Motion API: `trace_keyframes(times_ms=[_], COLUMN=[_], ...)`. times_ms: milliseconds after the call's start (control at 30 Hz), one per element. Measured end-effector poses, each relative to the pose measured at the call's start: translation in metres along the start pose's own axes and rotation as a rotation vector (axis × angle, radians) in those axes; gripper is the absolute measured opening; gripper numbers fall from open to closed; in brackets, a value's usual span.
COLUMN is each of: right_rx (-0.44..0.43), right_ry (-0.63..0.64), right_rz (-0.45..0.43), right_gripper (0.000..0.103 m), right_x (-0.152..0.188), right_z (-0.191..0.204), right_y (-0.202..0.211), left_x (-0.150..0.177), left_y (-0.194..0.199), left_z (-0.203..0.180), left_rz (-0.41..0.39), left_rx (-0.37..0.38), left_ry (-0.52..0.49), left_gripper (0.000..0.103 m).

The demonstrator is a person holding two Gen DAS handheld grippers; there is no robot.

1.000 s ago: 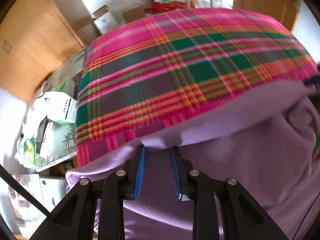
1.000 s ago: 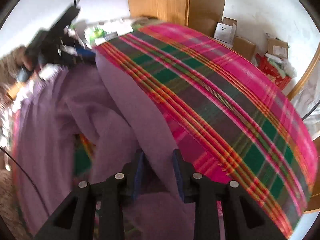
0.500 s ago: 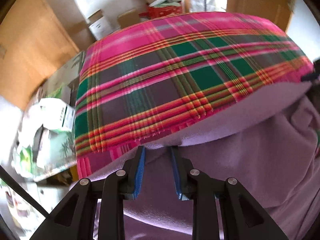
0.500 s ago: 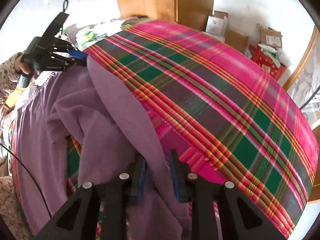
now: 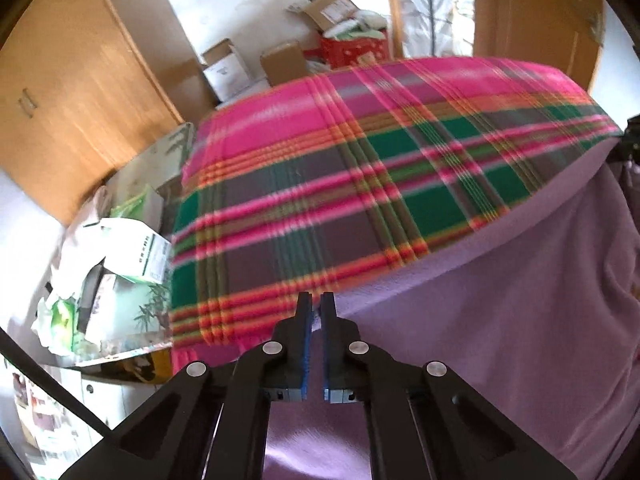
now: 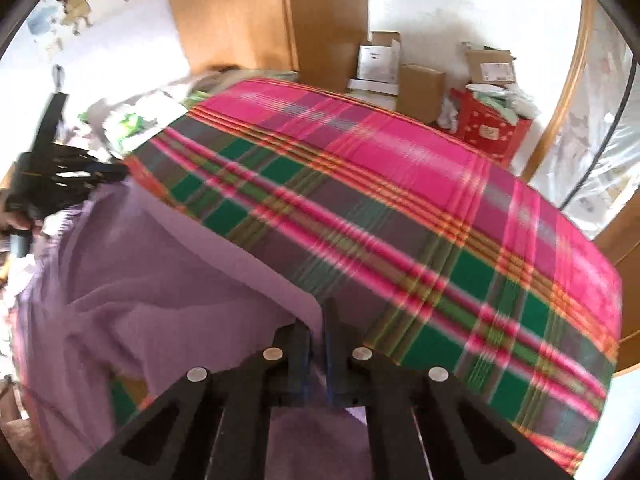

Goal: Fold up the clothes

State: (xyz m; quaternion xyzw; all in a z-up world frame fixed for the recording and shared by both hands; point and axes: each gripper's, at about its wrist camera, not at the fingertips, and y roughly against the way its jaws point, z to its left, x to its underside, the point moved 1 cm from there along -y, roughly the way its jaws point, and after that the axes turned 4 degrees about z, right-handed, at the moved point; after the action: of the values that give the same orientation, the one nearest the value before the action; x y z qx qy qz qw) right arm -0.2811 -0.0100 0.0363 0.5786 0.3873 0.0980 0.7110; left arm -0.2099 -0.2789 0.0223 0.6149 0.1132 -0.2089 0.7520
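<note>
A purple garment (image 5: 500, 320) lies spread on a bed under a pink, green and grey plaid blanket (image 5: 320, 200). Its far edge runs as a straight line across the plaid. My left gripper (image 5: 316, 298) is shut on that edge at the left end, with purple cloth pinched between the blue pads. In the right wrist view the purple garment (image 6: 140, 272) rumples at lower left on the plaid blanket (image 6: 400, 220). My right gripper (image 6: 318, 316) has its jaws closing on the garment's edge, with cloth between them. The left gripper (image 6: 60, 176) shows blurred at far left.
A wooden wardrobe (image 5: 80, 100) stands at the back left. Cardboard boxes (image 5: 224, 68) and a red box (image 5: 352, 50) sit on the floor beyond the bed. Loose cartons and papers (image 5: 132, 256) pile up beside the bed's left side. A curved wooden frame (image 6: 568, 92) rises at right.
Both grippers have closed from open onto the purple garment's edge. The right gripper has shifted sideways and rolled. The garment's edge between them now looks straighter.
</note>
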Motion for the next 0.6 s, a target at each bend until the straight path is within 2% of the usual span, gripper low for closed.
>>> trace_keyframes(times_ms=[133, 333, 467, 533, 600], right_rx=[0.033, 0.083, 0.052, 0.037, 0.042], right_ry=[-0.033, -0.025, -0.050, -0.065, -0.092], right_rz=[0.020, 0.040, 0.004, -0.035, -0.071], right_gripper=[0.006, 0.010, 0.014, 0.022, 0.024], right_x=[-0.013, -0.023, -0.019, -0.011, 0.001], right_z=[-0.010, -0.013, -0.017, -0.022, -0.030], right_y=[-0.019, -0.036, -0.019, 0.002, 0.025], left_x=[-0.004, -0.008, -0.007, -0.003, 0.001], left_y=[-0.019, -0.026, -0.020, -0.011, 0.003], left_z=[0.008, 0.010, 0.009, 0.009, 0.007], left_rz=[0.035, 0.028, 0.032, 0.030, 0.016], left_rx=[-0.022, -0.032, 0.005, 0.014, 0.041], left_ry=[0.035, 0.081, 0.116, 0.145, 0.168], left_gripper=[0.004, 0.003, 0.007, 0.007, 0.007])
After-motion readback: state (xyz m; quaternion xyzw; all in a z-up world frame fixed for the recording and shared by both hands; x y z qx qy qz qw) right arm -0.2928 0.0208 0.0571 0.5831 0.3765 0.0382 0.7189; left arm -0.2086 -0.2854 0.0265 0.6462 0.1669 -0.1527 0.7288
